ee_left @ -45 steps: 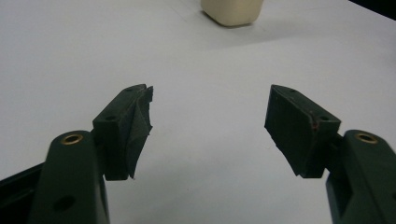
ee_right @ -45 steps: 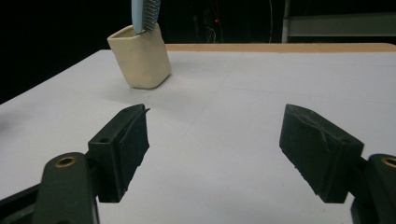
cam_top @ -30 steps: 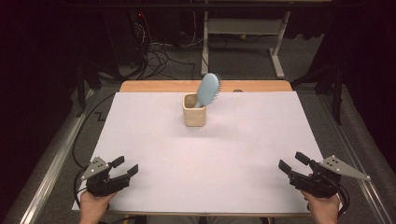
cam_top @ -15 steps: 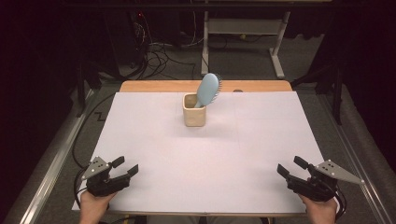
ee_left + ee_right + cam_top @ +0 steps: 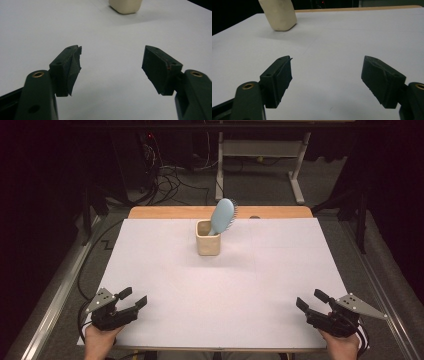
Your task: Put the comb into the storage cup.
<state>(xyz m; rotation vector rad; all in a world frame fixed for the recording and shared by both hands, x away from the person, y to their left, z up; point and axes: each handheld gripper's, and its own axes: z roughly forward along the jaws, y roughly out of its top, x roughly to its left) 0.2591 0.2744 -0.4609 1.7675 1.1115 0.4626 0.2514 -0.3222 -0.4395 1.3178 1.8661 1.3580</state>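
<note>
Your left gripper [image 5: 131, 300] sits at the near left corner of the white table [image 5: 165, 270], held in your left hand [image 5: 100, 337] at the table's near edge. Its jaws stand apart with nothing between them; in the left gripper view the two black pads [image 5: 72, 67] frame only bare white surface. Your right gripper [image 5: 310, 301] mirrors it at the near right corner, gripped by your right hand [image 5: 342, 345], with its grey three-cornered plate [image 5: 361, 306] pointing out toward the table's right edge. Its jaws are apart too, and in the right gripper view the pads [image 5: 283, 77] hold nothing, with open table between them.

The beige cup [image 5: 208, 238] stands upright toward the far middle of the table, well apart from both of your grippers. A light blue hairbrush [image 5: 223, 216] stands in it handle down, its oval head rising above the rim and leaning to the right and away from you. You can see the bristles along the head's right edge.

In the left gripper view the cup's base [image 5: 125, 6] shows at the top edge, ahead of the jaws and a little to the right. In the right gripper view the cup [image 5: 279, 15] sits at upper left, tilted in that picture. A strip of bare wood [image 5: 170, 212] shows along the table's far edge, beyond the white covering.
</note>
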